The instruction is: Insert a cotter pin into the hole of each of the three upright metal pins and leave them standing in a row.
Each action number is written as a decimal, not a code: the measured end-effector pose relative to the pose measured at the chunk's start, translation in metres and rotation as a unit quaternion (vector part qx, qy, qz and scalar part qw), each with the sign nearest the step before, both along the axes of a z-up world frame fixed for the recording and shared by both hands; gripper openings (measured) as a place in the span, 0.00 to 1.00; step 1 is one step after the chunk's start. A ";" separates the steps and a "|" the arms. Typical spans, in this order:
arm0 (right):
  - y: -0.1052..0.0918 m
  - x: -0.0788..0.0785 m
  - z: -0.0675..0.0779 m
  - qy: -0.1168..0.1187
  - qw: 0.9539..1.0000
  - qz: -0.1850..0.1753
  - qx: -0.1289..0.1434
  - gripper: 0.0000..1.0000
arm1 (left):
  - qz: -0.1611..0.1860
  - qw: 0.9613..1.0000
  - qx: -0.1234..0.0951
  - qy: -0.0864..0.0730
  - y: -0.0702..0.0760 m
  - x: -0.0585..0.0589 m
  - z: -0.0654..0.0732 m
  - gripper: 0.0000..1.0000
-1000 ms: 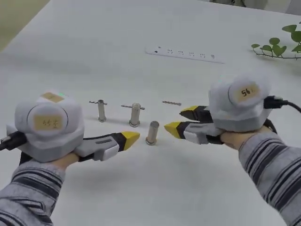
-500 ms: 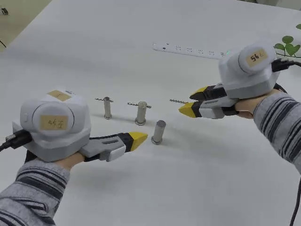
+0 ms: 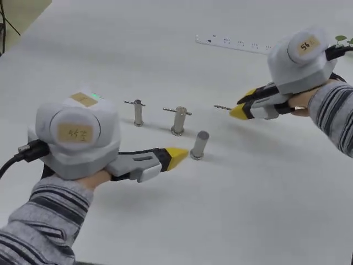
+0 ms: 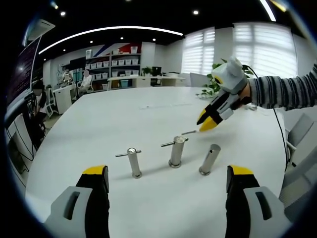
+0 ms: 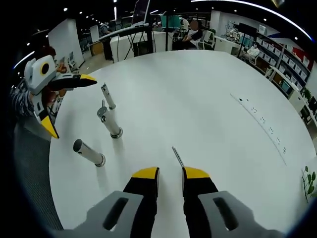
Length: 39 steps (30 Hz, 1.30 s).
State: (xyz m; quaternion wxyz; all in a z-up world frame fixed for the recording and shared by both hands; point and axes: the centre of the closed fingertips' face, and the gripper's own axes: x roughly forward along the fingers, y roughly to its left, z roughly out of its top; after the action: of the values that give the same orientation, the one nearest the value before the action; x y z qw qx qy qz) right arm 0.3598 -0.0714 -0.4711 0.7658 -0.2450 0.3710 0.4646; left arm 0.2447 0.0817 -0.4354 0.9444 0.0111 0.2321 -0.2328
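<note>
Standing on the white table (image 3: 110, 61), the left pin (image 3: 138, 112) and the middle pin (image 3: 178, 120) each carry a cotter pin through the hole near the top. In the head view the first cotter pin (image 3: 132, 102) sticks out toward nine o'clock, and the second cotter pin (image 3: 172, 110) pokes out on both sides. The right pin (image 3: 199, 144) stands at about five o'clock from the middle pin, nearer the person and out of line with the other two. Its top is bare. A loose cotter pin (image 3: 222, 107) lies flat on the table near three o'clock from the middle pin.

The right tongs (image 5: 170, 174) are narrow, with a slim gap between the yellow tips, and hold nothing. In the right gripper view the loose cotter pin lies at their twelve o'clock, its near end just beside one jaw tip; whether it touches cannot be told.

The left tongs (image 4: 167, 172) are spread wide and hold nothing. In the left gripper view all three pins stand at their twelve o'clock, well clear of both tips. In the head view a yellow tip of the left tongs sits at about eight o'clock from the right pin, near its base but apart from it.

A power strip (image 3: 231, 44) lies far across the table at one o'clock. A black cable (image 3: 14, 160) leaves the back of the left tongs, and a striped sleeve (image 3: 38, 226) covers the arm behind them.
</note>
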 end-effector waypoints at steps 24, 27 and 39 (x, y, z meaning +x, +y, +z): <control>-0.004 0.013 -0.028 0.016 0.993 0.089 -0.074 0.00 | 0.002 1.000 0.003 0.005 0.001 -0.001 -0.003 0.96; -0.004 0.013 -0.028 0.006 0.990 0.110 -0.088 0.00 | 0.001 1.000 0.004 0.007 0.001 -0.001 -0.003 0.95; -0.010 -0.007 -0.017 -0.034 0.982 0.137 -0.124 0.00 | -0.006 1.000 0.011 0.008 0.000 -0.003 -0.005 0.93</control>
State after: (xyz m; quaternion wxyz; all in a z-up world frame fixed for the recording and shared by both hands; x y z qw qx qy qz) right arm 0.3533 -0.0817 -0.4880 0.6708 -0.4020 0.3629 0.5067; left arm 0.2416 0.0815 -0.4404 0.9408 0.0210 0.2424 -0.2360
